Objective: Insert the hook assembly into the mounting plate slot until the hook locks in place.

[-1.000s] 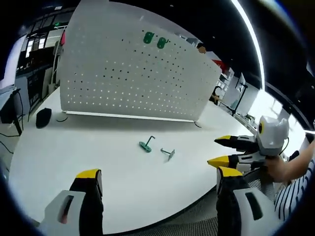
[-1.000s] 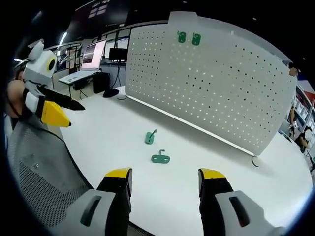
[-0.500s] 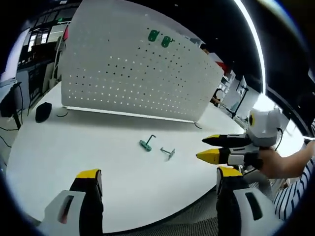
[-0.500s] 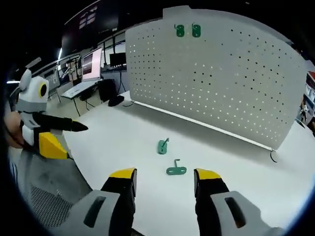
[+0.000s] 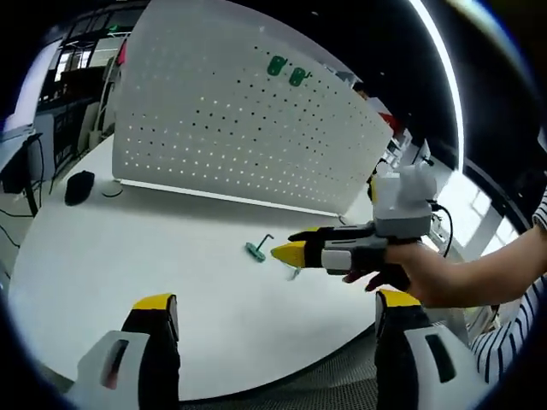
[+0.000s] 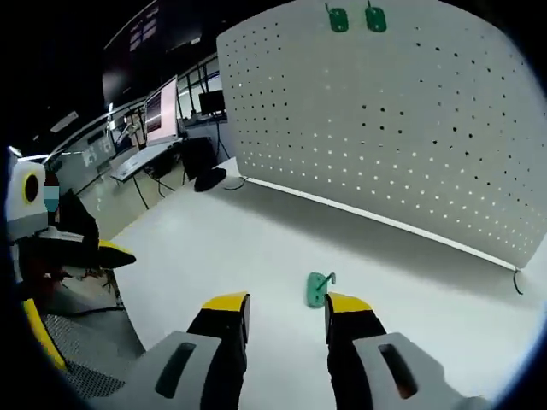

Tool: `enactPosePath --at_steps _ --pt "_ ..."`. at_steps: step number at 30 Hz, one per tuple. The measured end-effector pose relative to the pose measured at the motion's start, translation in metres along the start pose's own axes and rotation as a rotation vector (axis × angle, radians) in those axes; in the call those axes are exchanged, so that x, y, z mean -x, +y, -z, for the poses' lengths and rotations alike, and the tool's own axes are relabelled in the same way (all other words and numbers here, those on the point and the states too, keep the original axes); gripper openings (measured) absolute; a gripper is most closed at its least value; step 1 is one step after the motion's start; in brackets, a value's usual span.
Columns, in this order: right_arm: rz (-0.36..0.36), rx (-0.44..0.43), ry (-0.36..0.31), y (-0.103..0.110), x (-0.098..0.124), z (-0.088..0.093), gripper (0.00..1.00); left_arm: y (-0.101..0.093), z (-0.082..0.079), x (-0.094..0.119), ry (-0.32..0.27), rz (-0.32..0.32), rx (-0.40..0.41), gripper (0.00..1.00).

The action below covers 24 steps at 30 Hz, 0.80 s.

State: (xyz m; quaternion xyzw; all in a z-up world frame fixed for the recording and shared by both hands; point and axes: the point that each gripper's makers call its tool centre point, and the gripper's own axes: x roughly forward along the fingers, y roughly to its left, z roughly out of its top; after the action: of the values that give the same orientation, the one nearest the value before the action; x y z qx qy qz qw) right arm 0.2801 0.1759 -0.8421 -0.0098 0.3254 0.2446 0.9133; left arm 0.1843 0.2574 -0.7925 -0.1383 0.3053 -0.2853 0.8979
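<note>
A white pegboard is standing upright across the white table, and two green hooks are already hanging near its top edge. From the left gripper view, the right gripper is reaching in from the right side, held in a person's hand, its yellow-tipped jaws appearing nearly pressed together just above the table, though at this angle the gap is hard to judge. Just beyond that tip a green hook assembly is lying on the table, its flat green base toward the left and its thin wire stem pointing up and to the right. A second small piece is peeking out beneath the tip, too hidden to identify. The right gripper view gives what the other cannot: the gripper's own jaws are standing with a narrow gap, holding nothing, and the green hook assembly is sitting just beyond the right jaw, its base upright and its hooked end curling toward the right. The left gripper is hanging back near the table's edge, jaws spread wide and empty.
</note>
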Motion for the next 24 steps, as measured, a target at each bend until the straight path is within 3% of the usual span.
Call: enactPosePath --at_steps 8,13,24 --pt "0.007 -0.068 0.047 -0.008 -0.03 0.009 0.31 0.004 0.0 0.001 -0.001 0.007 0.049 0.96" --pt "0.022 -0.019 0.073 -0.013 -0.041 0.009 0.31 0.001 0.0 0.0 0.004 0.014 0.064 0.95" --pt "0.078 -0.091 0.081 -0.034 -0.043 0.012 0.3 0.003 0.0 0.0 -0.002 0.015 0.104 0.93"
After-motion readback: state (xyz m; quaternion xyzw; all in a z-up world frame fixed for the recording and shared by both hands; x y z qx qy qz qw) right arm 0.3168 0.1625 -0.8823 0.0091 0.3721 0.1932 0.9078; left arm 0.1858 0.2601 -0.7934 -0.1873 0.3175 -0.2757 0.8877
